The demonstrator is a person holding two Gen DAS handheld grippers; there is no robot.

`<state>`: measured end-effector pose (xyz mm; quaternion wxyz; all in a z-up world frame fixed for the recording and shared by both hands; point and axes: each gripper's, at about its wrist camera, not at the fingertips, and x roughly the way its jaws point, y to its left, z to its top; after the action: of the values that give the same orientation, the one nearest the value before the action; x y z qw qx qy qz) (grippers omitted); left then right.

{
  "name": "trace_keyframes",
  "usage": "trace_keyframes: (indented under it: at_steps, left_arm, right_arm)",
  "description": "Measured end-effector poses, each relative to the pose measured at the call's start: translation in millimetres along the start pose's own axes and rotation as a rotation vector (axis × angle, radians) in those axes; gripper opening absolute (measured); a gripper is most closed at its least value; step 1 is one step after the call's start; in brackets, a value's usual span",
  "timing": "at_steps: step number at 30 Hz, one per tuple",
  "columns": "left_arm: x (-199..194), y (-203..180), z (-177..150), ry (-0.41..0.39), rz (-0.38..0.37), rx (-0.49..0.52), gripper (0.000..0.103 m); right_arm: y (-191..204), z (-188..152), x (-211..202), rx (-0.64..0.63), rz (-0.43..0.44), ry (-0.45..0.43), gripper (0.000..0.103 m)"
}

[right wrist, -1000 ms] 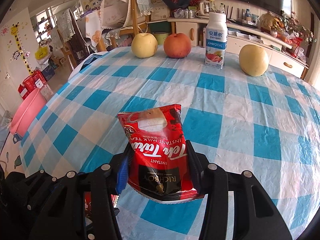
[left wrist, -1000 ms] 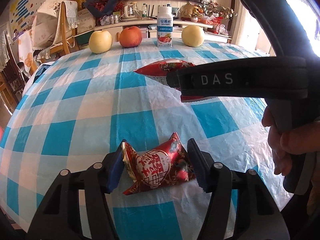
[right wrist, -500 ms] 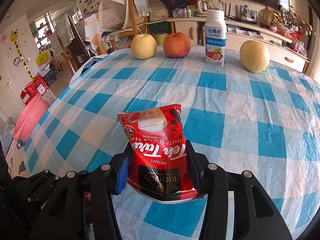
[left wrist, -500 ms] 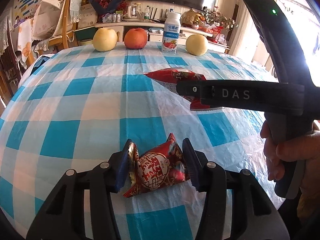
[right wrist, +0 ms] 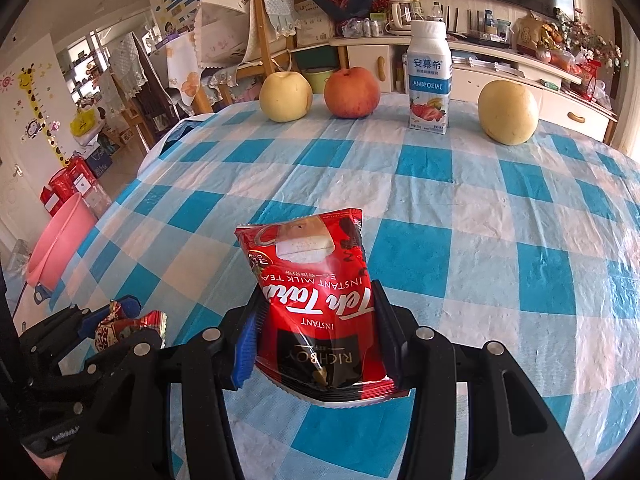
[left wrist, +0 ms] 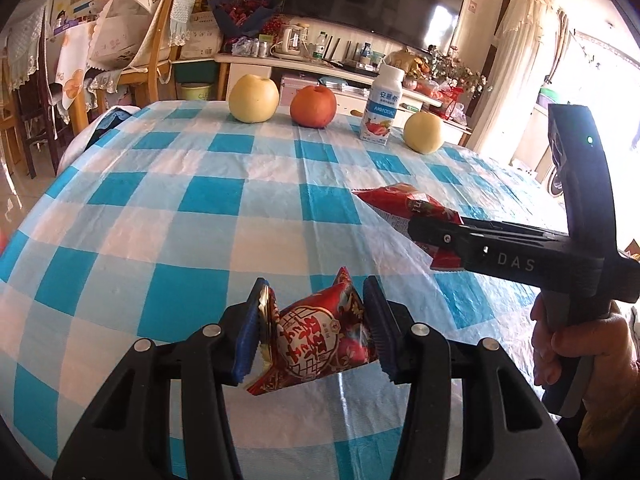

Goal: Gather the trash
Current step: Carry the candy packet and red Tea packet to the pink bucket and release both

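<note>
A small crumpled red and gold snack wrapper (left wrist: 320, 336) hangs just above the checked tablecloth (left wrist: 200, 200), pinched between the blue pads of my left gripper (left wrist: 314, 320), which is shut on it. My right gripper (right wrist: 316, 320) is shut on a red instant milk tea packet (right wrist: 316, 280) and holds it upright over the table. In the left wrist view the right gripper (left wrist: 436, 236) reaches in from the right with the tea packet (left wrist: 404, 200), a hand on its handle. The right wrist view shows the left gripper (right wrist: 120, 320) low at the left with the snack wrapper (right wrist: 124, 326).
Along the table's far edge stand a yellow fruit (right wrist: 285, 96), a red apple (right wrist: 352, 92), a yogurt drink bottle (right wrist: 430, 76) and another yellow fruit (right wrist: 508, 112). A pink basin (right wrist: 56, 240) sits on the floor to the left. Wooden chairs (left wrist: 156, 40) stand behind the table.
My left gripper's jaws have closed in on the snack wrapper and lifted it off the cloth, shifting sideways with it. The right gripper has kept still with the tea packet.
</note>
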<state>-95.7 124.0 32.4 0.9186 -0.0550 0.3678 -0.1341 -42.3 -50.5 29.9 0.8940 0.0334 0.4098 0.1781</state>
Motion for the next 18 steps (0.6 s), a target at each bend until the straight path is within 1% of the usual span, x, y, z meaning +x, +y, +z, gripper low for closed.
trace_keyframes:
  at_steps: [9,13,18]
  left_arm:
    - [-11,32,15,-0.057,0.011,-0.055,0.050]
    - [-15,48,22,-0.082,0.016,-0.079,0.050]
    - [-24,73,34,-0.129,0.037,-0.120,0.050]
  right_arm:
    - [8,-4,-1,0.002,0.019,0.003,0.051]
    - [13,-5,-3,0.026,0.046,0.003,0.051]
    - [21,-4,-10,0.057,0.082,-0.018,0.051]
